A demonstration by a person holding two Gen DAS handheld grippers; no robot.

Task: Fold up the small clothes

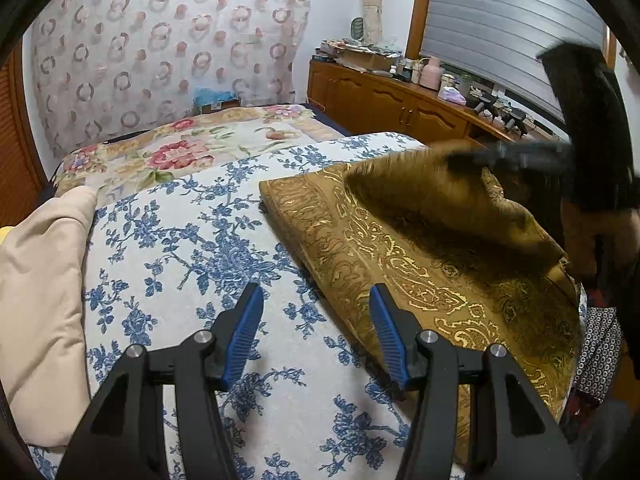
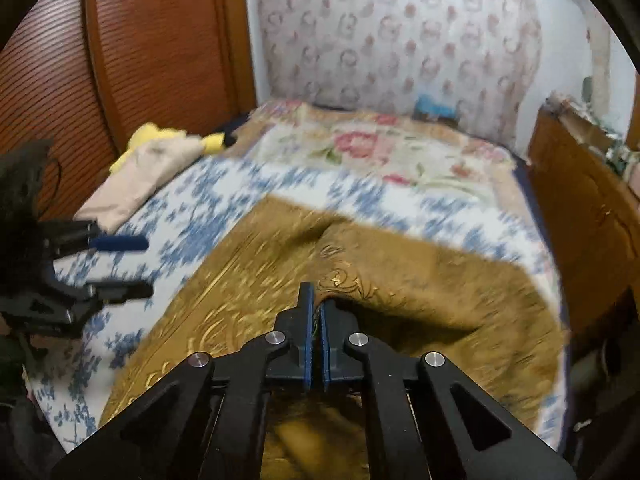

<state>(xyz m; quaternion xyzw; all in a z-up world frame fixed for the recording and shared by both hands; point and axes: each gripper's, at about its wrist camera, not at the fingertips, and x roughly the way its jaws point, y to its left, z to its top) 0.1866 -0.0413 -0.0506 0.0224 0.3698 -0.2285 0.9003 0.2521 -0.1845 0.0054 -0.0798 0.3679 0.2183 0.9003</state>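
1. Pinching together, my right gripper (image 2: 317, 312) has its blue pads (image 2: 307, 340) closed on what looks like a thin fold of the gold-patterned cloth (image 2: 248, 288); the fabric rises in a ridge right at the tips, though blur keeps me from seeing how much of it sits between the pads.
2. From my left wrist view, that same right gripper (image 1: 472, 158) is a dark smear over the far part of the cloth (image 1: 420, 280), with a lifted flap (image 1: 432, 196) of it raised off the rest.
3. My left gripper (image 1: 316, 312) stands with its jaws apart and nothing between them, hovering above the blue floral bedspread (image 1: 200, 240), just beside the cloth's near edge and not touching it.
4. The cloth lies spread on the right side of the bedspread, one side draping over the bed's edge.
5. A cream garment (image 1: 44, 280) lies well apart on the left, and a pink floral blanket (image 1: 192, 144) lies beyond.
6. I judge this to be the early folding step: one flap is gripped and ready to be carried across.
7. Next calls for drawing the flap over the flat part toward the opposite edge, keeping it taut, while my left claw pins or takes the near edge so the cloth does not slide or bunch.
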